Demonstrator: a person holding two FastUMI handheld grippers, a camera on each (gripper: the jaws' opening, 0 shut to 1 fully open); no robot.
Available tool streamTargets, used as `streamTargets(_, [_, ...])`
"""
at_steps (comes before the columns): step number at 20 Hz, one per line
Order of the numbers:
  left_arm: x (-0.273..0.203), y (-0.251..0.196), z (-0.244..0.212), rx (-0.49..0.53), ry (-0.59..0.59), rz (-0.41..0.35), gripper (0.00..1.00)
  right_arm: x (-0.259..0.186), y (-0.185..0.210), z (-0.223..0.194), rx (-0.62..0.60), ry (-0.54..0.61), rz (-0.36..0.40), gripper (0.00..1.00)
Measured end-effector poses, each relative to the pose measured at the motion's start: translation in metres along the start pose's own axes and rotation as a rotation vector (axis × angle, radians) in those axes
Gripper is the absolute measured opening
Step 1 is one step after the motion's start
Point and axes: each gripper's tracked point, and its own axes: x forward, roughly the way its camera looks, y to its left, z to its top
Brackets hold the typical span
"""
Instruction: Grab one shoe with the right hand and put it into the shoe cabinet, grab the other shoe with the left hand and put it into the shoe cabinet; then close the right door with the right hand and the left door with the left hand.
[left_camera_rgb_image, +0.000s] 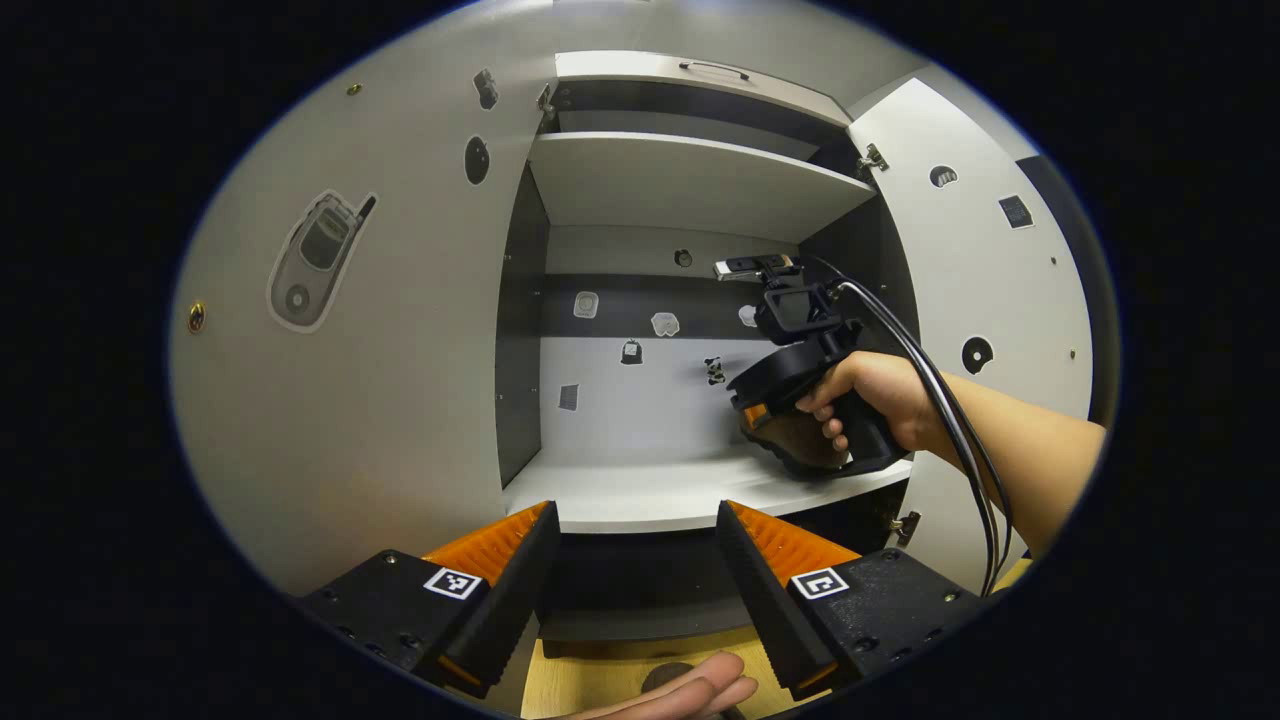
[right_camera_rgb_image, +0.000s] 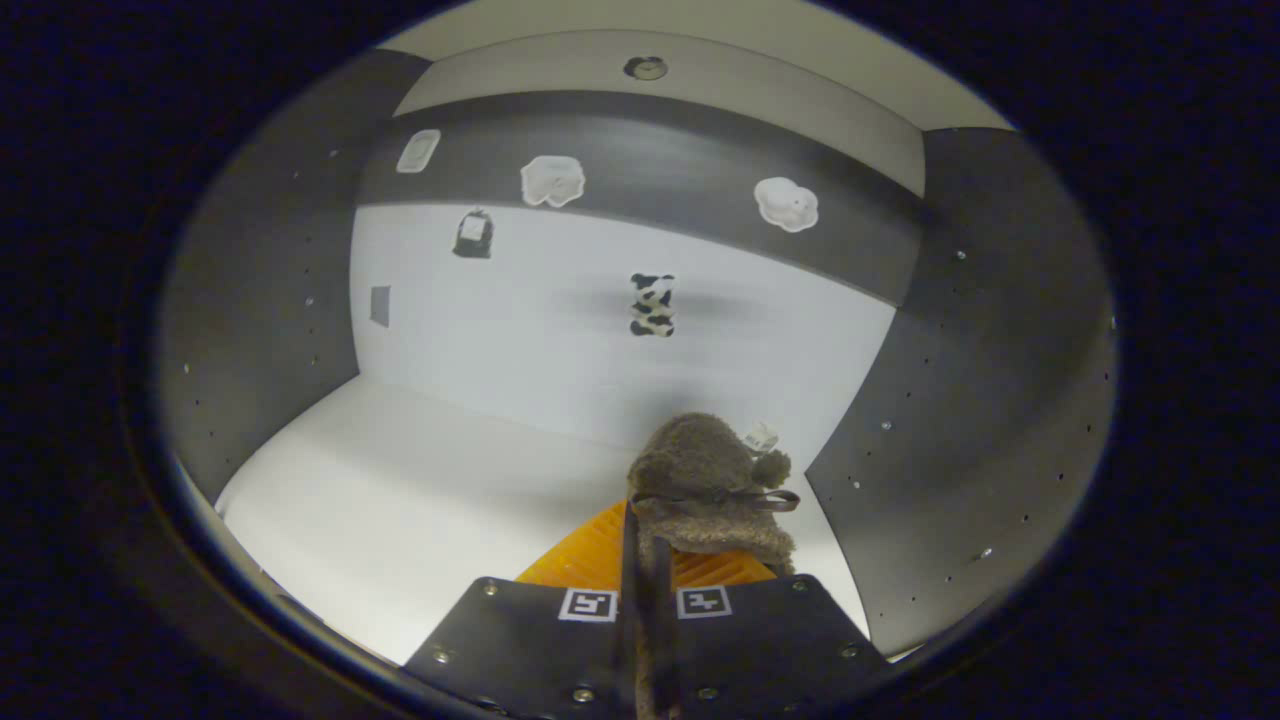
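Note:
The shoe cabinet stands open, with its left door (left_camera_rgb_image: 380, 350) and right door (left_camera_rgb_image: 980, 280) swung wide. A hand holds my right gripper (left_camera_rgb_image: 790, 400) inside the cabinet, at the right end of the white lower shelf (left_camera_rgb_image: 640, 495). It is shut on a fuzzy brown shoe (left_camera_rgb_image: 790, 445). In the right gripper view the shoe (right_camera_rgb_image: 710, 480) sticks out past my right gripper (right_camera_rgb_image: 648, 545) and sits low over the shelf (right_camera_rgb_image: 420, 490), near the dark right wall. My left gripper (left_camera_rgb_image: 635, 515) is open in front of the cabinet with nothing between its fingers.
An upper shelf (left_camera_rgb_image: 690, 180) spans the cabinet. Stickers dot the back wall (right_camera_rgb_image: 560, 330) and both doors. Below my left gripper lies a wooden floor (left_camera_rgb_image: 590, 685), with a hand's fingers (left_camera_rgb_image: 690, 695) and a dark rounded thing (left_camera_rgb_image: 665, 675) behind them.

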Motion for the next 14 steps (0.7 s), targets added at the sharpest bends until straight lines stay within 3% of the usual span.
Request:
streamTargets(3, [0.000,-0.004,-0.001,0.001,0.001,-0.003,0.96,-0.012,-0.004,-0.001,0.047,0.000,0.049,0.42])
streamTargets(6, [0.000,-0.005,-0.001,0.007,0.000,-0.005,0.96,-0.037,-0.017,0.008,0.036,-0.055,0.054,0.62])
streamTargets(7, [0.000,-0.005,-0.001,0.008,-0.002,-0.005,0.96,-0.048,-0.022,0.009,0.022,-0.066,0.050,0.85])
streamTargets(12, [0.001,0.001,-0.003,0.014,0.005,0.038,0.96,-0.117,-0.028,0.016,0.031,-0.187,0.070,0.97])
streamTargets(14, [0.001,-0.003,-0.006,0.008,0.014,0.027,0.96,-0.150,-0.036,0.013,0.026,-0.259,0.052,0.96])
